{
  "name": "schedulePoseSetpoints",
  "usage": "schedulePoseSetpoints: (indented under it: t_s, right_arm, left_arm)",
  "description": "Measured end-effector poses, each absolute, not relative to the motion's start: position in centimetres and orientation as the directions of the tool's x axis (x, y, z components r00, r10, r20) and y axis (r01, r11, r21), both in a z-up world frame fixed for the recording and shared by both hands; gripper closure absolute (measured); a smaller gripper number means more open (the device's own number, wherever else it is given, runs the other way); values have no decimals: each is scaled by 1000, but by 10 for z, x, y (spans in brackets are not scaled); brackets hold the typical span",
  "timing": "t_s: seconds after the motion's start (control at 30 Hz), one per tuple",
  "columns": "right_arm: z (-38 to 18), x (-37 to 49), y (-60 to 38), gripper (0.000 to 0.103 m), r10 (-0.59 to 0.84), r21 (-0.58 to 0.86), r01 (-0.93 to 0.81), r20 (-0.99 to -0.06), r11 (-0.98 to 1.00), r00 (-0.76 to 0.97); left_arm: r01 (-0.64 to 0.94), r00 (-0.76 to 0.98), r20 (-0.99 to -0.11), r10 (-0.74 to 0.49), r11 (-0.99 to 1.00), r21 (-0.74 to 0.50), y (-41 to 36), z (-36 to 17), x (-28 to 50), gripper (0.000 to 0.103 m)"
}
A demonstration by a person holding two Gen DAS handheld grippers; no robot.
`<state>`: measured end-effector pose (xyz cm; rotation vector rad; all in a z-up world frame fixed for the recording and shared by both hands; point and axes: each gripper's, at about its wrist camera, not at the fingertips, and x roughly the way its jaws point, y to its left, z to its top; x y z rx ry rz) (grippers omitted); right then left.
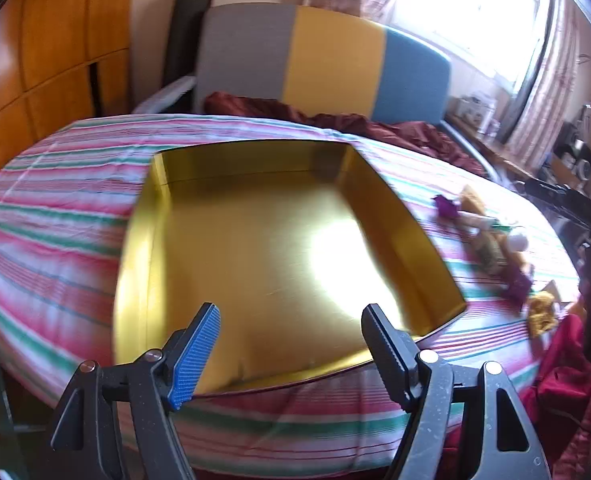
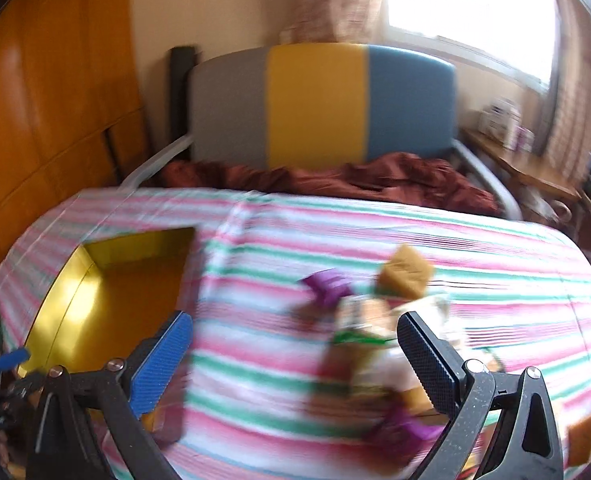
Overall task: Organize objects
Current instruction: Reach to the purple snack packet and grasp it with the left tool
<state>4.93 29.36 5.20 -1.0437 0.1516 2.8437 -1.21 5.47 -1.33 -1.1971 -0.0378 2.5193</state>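
A shallow gold metal tray point(image 1: 387, 200) lies empty on the striped bedsheet; it also shows at the left in the right wrist view point(image 2: 67, 280). My left gripper point(image 1: 291, 328) is open and empty over the tray's near edge. A row of small objects lies right of the tray: a purple clip point(image 1: 445, 205), a yellow sponge point(image 1: 471, 196), a white ball point(image 1: 517, 240) and others. In the blurred right wrist view my right gripper point(image 2: 295, 340) is open and empty above this pile, with a purple clip point(image 2: 329, 286) and a tan sponge point(image 2: 405, 272) just beyond it.
The striped sheet point(image 1: 55, 208) covers the bed. A dark red blanket point(image 1: 335, 120) lies bunched at the grey, yellow and blue headboard point(image 1: 327, 64). A wooden wardrobe point(image 1: 35, 48) stands left. A cluttered desk point(image 1: 495, 136) is on the right under the window.
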Motion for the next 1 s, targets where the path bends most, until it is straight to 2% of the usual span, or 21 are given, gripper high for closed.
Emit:
schedulePoseSetpoints:
  t_s: [0.17, 0.27, 0.33, 0.63, 0.87, 1.0]
  right_arm:
    - [35, 50, 380, 0, 181, 135, -360, -672, -923, -718]
    - [10, 53, 419, 0, 126, 282, -462, -729, -841, -673]
    - [7, 56, 433, 0, 52, 409, -464, -704, -786, -708]
    - [11, 61, 430, 0, -5, 451, -425, -690, -785, -724]
    - [10, 65, 435, 0, -38, 491, -399, -666, -774, -745]
    - [8, 64, 436, 0, -60, 508, -392, -666, -767, -744]
  left_arm:
    - [-396, -541, -753, 374, -903, -164, 90, -6, -17, 29]
    - [-445, -504, -773, 387, -883, -152, 114, -5, -21, 29]
    - [-466, -473, -782, 406, -868, -169, 124, -5, -22, 29]
    - [-520, -348, -777, 524, -798, -305, 197, 6, -69, 30]
    - [-621, -340, -806, 484, -760, -194, 274, -1, -111, 31]
    - [-615, -289, -842, 455, -762, -201, 307, -19, -143, 41]
